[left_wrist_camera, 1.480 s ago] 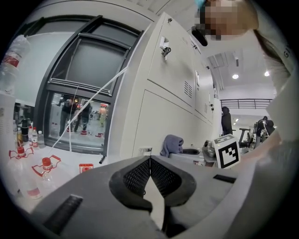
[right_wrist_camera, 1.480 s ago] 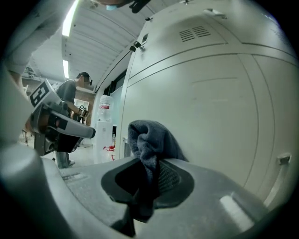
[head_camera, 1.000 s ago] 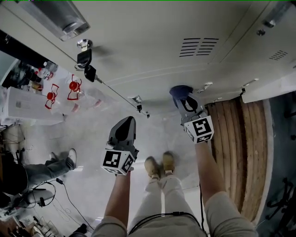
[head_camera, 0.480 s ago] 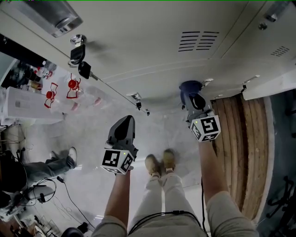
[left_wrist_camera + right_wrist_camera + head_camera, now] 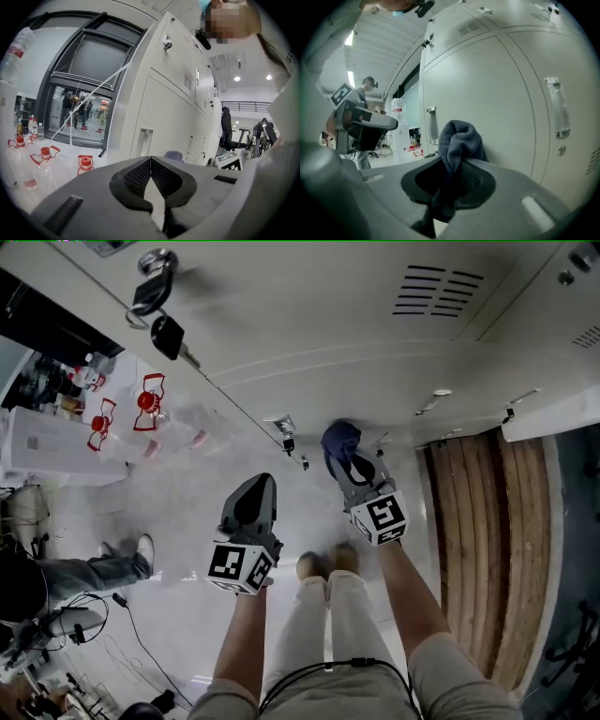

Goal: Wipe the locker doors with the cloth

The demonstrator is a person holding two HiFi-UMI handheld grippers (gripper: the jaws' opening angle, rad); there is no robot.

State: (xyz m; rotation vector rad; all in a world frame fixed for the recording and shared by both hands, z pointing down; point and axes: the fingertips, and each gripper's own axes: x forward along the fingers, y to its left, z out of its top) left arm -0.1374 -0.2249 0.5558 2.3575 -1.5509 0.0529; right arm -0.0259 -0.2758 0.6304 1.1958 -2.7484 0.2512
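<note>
A dark blue cloth (image 5: 339, 442) (image 5: 458, 140) is bunched between the jaws of my right gripper (image 5: 349, 462) (image 5: 452, 180), which is shut on it. The cloth lies against a white locker door (image 5: 309, 324) (image 5: 497, 93) low down, near a door handle (image 5: 431, 123). My left gripper (image 5: 253, 502) (image 5: 151, 165) hangs to the left, away from the lockers, its jaws shut with nothing in them. In the left gripper view the locker doors (image 5: 164, 112) run off to the right, and the cloth (image 5: 174, 155) peeks over the jaws.
Keys (image 5: 159, 296) hang from a lock on an upper locker door. Water bottles with red caps (image 5: 141, 409) stand on the floor at left. A wooden bench or pallet (image 5: 478, 549) lies at right. A person's legs (image 5: 84, 573) show at far left.
My right gripper carried the cloth first a little right and down, then left along the locker door. The head view tilted, so the keys sit higher. The left gripper stayed put.
</note>
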